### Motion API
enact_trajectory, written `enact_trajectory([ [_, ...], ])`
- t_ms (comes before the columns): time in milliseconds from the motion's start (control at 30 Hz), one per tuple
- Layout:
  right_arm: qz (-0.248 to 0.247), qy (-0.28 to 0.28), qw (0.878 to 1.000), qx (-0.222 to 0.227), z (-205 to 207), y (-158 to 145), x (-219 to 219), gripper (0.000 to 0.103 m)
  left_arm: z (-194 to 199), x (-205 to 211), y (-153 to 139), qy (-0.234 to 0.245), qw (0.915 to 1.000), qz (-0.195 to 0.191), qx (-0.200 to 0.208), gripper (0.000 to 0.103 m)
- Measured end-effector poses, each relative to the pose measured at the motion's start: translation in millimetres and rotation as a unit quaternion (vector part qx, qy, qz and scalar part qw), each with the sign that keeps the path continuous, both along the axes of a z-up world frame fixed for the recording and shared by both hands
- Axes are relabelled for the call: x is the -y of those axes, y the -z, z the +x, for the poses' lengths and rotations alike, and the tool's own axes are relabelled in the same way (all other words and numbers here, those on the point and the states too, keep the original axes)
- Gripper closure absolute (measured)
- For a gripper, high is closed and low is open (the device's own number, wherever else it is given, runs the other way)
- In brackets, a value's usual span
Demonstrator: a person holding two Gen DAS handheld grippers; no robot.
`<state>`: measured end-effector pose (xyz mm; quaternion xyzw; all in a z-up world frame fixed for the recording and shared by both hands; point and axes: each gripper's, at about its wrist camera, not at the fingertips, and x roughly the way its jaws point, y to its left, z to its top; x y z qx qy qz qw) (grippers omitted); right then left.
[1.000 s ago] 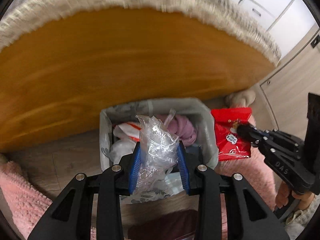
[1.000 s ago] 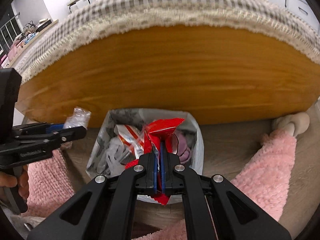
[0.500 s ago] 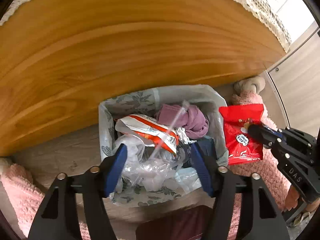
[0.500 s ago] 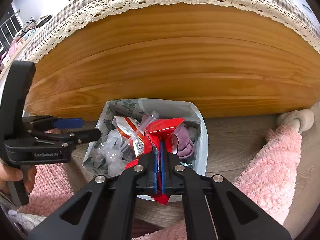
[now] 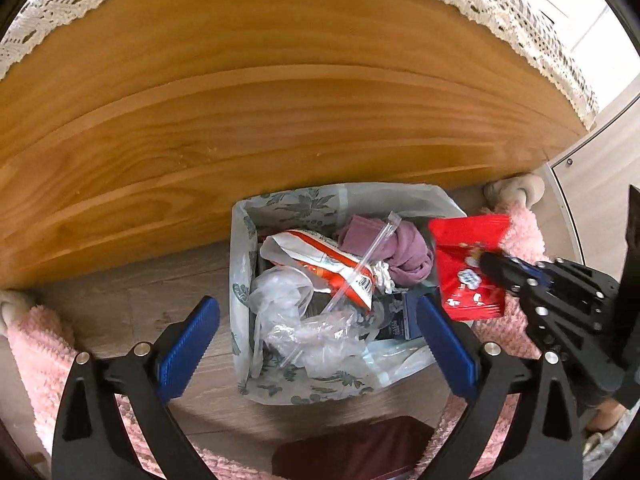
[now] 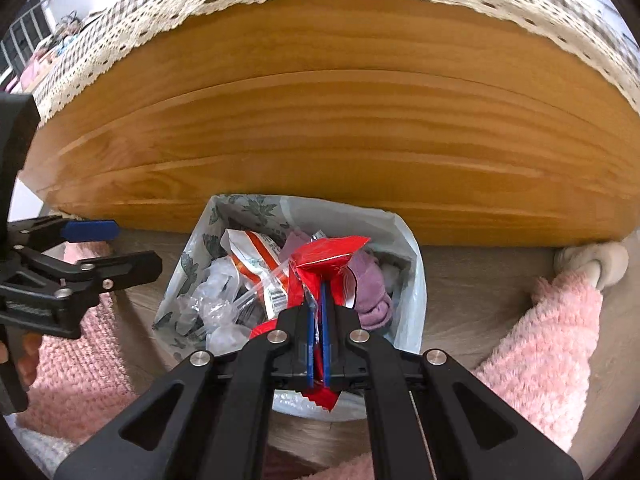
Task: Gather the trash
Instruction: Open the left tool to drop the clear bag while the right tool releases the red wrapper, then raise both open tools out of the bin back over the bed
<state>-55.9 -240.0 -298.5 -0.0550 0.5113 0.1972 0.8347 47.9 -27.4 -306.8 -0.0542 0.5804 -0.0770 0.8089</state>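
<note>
Spreading apart, the two blue pads (image 5: 188,346) of my left gripper (image 5: 318,340) are opening wide, one on each side of the trash bag's (image 5: 240,280) mouth, and nothing is pressed between them; the crumpled clear plastic bag (image 5: 308,320) lies loose on the pile in the trash bag, below and between the pads. My right gripper (image 6: 318,340) is clamped tight on one red snack wrapper (image 6: 328,258), its pads pinching the foil so that the wrapper's top fans out above them and a red corner pokes out beneath. In the left wrist view that wrapper hangs at the trash bag's right edge, just outside the rim; in the right wrist view it sits over the bag's opening.

Inside the trash bag I count one orange-and-white packet (image 5: 324,262) near the middle, one mauve cloth (image 5: 400,248) toward the far right corner, and one dark blue packet (image 5: 400,316) at the right wall. The trash bag is white with a grey leaf print and stands on the floor against the wooden bed side (image 5: 280,100). A pink fluffy rug (image 6: 540,344) lies on both sides of the trash bag, and a lace-edged checked cover (image 6: 200,4) hangs over the wood above it.
</note>
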Motion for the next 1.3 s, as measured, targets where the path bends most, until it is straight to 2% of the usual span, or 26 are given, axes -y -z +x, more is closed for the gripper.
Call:
enact_trajectory([
  [200,0.0,-0.005,1.0,-0.022,11.4,16.1,-9.8,0.097,-1.3,0.7,-4.5,-0.005,1.0,0.0,0.004,0.008],
  [233,-0.001,-0.005,1.0,-0.027,13.3,18.4,-10.1,0.087,-1.9,-0.2,-6.3,-0.007,1.0,0.0,0.006,0.008],
  [267,-0.006,-0.004,1.0,-0.03,14.6,20.8,-10.1,0.07,-1.9,-1.3,-6.6,-0.007,0.9999,0.0,0.007,0.008],
  [333,-0.014,-0.003,1.0,-0.023,13.7,20.4,-9.9,0.05,-2.8,-3.2,-8.1,-0.009,0.9999,0.0,0.009,0.008],
  [400,-0.02,-0.006,1.0,-0.015,11.4,18.9,-10.0,0.048,-3.1,-4.5,-8.9,-0.012,0.9999,0.0,0.01,0.008],
  [467,-0.023,-0.005,1.0,-0.015,10.9,18.2,-9.4,0.036,-3.4,-6.1,-9.7,-0.015,0.9998,-0.001,0.01,0.008],
  [533,-0.017,-0.006,1.0,-0.016,10.0,16.3,-7.7,0.029,-3.7,-8.0,-10.1,-0.019,0.9998,-0.002,0.009,0.008],
  [633,-0.017,-0.007,1.0,-0.015,9.2,13.5,-5.3,0.013,-4.0,-8.6,-10.5,-0.02,0.9998,-0.003,0.006,0.008],
  [733,-0.018,-0.012,1.0,-0.006,6.2,10.9,-5.1,0.008,-5.7,-9.3,-12.7,-0.019,0.9997,-0.002,0.011,0.008],
  [1067,-0.046,-0.025,0.998,0.038,-2.2,-3.8,-13.1,0.008,-11.7,-18.0,-21.8,-0.03,0.9993,-0.004,0.023,0.008],
  [1300,-0.05,-0.008,0.997,0.052,-2.1,-12.0,-8.5,0.008,-13.3,-22.2,-32.5,-0.033,0.9986,-0.005,0.041,0.008],
])
